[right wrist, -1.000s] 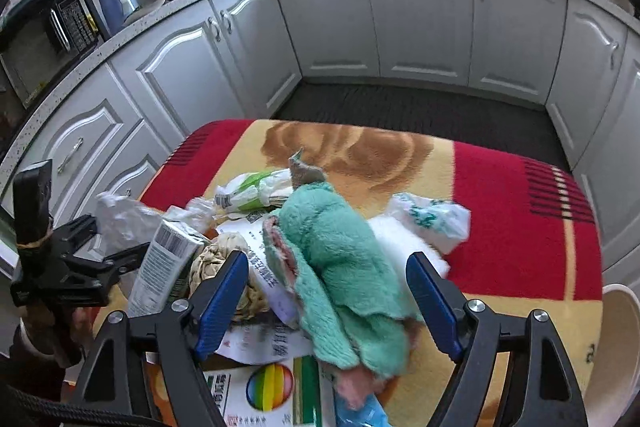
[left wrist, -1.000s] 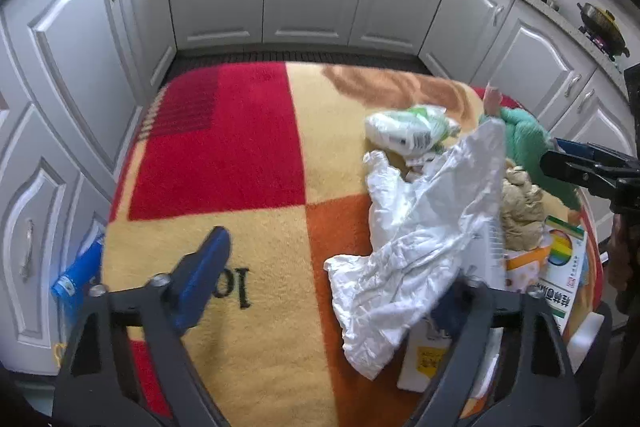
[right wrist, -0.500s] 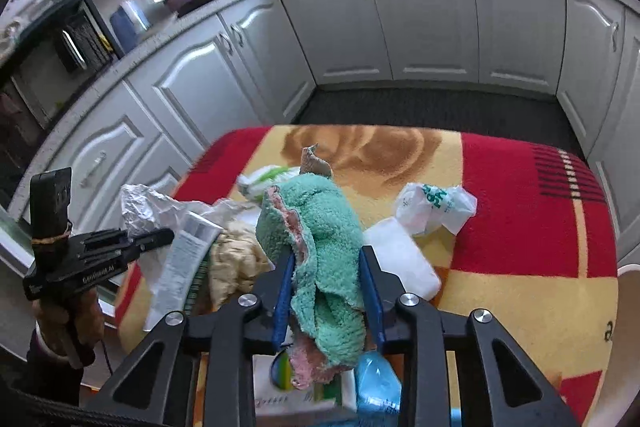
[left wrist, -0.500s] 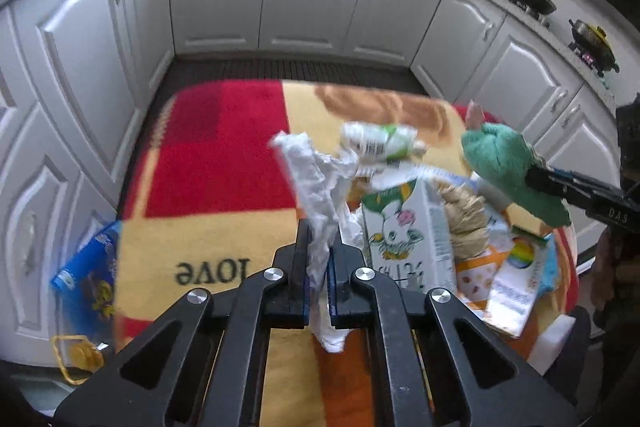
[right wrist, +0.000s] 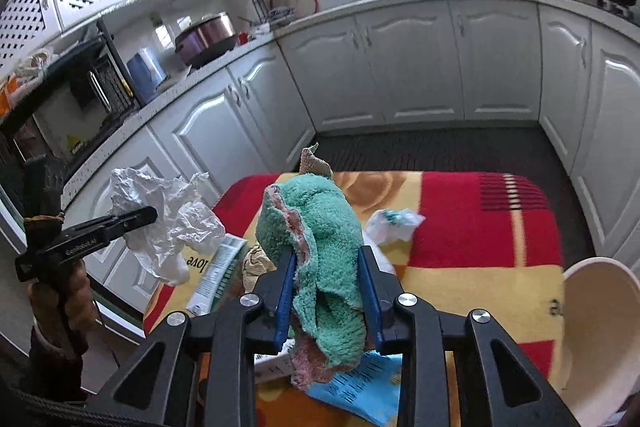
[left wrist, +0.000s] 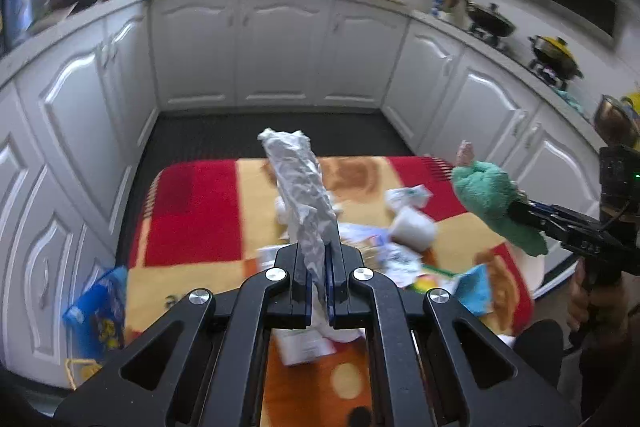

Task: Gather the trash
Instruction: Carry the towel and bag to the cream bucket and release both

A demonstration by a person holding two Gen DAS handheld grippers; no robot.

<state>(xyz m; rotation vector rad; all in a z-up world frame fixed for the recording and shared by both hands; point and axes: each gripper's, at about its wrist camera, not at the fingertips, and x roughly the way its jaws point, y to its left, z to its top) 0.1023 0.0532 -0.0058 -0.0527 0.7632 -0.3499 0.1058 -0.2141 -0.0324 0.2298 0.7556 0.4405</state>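
Observation:
My left gripper (left wrist: pixel 319 255) is shut on a crumpled white plastic bag (left wrist: pixel 298 183), held up above the table; the same bag (right wrist: pixel 168 215) hangs from the left gripper (right wrist: pixel 146 215) in the right wrist view. My right gripper (right wrist: pixel 328 267) is shut on a green fluffy cloth (right wrist: pixel 320 239) with a pink lining, lifted off the pile. That green cloth (left wrist: pixel 492 199) shows at the right in the left wrist view. Below both lies a heap of trash (left wrist: pixel 400 251): cartons, wrappers and a crumpled white bag (right wrist: pixel 392 223).
The table wears a red, yellow and orange checked blanket (left wrist: pixel 192 211). White kitchen cabinets (left wrist: pixel 280 51) ring it closely. A blue packet (left wrist: pixel 100 311) sits low at the table's left side. A cream bucket rim (right wrist: pixel 600 319) stands at the right. A hand (right wrist: pixel 64 299) holds the left gripper's handle.
Both grippers went from open to shut, the left on the white bag, the right on the green cloth. Both have since risen, lifting their loads off the pile.

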